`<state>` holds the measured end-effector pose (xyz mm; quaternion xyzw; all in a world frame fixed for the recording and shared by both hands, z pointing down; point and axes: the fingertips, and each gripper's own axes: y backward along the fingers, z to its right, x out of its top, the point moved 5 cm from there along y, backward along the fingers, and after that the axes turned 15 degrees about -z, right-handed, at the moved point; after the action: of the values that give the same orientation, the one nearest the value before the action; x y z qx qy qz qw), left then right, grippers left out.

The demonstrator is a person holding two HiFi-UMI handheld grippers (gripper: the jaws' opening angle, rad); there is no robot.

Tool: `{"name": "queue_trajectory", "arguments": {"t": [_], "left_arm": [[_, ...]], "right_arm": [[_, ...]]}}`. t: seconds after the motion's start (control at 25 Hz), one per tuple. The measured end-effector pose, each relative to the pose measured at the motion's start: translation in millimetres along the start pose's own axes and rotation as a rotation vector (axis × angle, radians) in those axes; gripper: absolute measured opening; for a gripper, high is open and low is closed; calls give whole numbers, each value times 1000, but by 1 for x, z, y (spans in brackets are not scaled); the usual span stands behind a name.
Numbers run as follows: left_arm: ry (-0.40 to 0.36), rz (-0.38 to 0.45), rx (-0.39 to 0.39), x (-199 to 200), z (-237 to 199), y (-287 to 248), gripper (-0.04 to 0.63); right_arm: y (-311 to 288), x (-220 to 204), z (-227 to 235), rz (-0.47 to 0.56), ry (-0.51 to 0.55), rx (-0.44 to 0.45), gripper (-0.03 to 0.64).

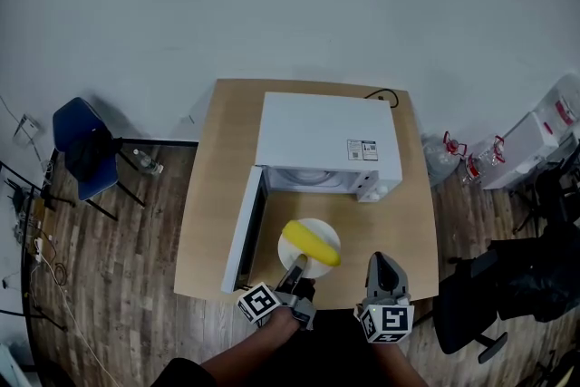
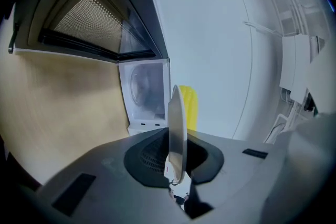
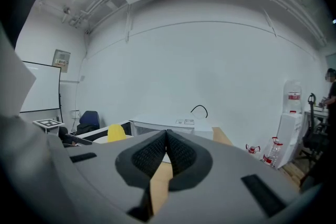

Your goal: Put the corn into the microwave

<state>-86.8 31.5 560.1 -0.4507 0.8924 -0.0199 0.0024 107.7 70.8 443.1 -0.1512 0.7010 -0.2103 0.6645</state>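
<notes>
Your left gripper (image 1: pixel 297 266) is clamped on the near rim of the white plate (image 1: pixel 319 223), jaws closed down to the plate's thickness. The corn (image 1: pixel 311 244) lies across that plate, slanting from far-left to near-right, its right end reaching the plate's edge. The plate sits just in front of the microwave (image 1: pixel 326 140), whose door (image 1: pixel 243 227) hangs open to the left. Whether the plate rests on the table (image 1: pixel 207 222) or is already lifted, neither view settles. Your right gripper (image 1: pixel 382 266) is to the right of the plate, apart from it, jaws pressed together on nothing.

Here is what could go wrong, as I judge it:

1. You hold the plate by 1 edge only, so its weight hangs far from the pads. If the far rim dips, the round corn will likely roll off toward the cavity or the table
2. The rim is thin and smooth, so a quick push forward may let it pivot or slip between the pads
3. The corn's overhanging right end may clip the right side of the opening, and the open door is close on your left, so go in straight and centred
4. A low entry would knock the plate against the cavity's front lip, so keep it level and clear of that edge
</notes>
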Motion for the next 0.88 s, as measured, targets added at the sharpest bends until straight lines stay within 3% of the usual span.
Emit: {"name": "queue_trajectory", "arguments": {"t": [0.36, 0.88], "left_arm": [[6, 48, 6, 27, -16, -26, 20], [19, 92, 17, 72, -57, -79, 20]], "right_arm": [[-36, 7, 9, 8, 0, 46, 60], [-117, 15, 8, -40, 135, 200, 60]]}}
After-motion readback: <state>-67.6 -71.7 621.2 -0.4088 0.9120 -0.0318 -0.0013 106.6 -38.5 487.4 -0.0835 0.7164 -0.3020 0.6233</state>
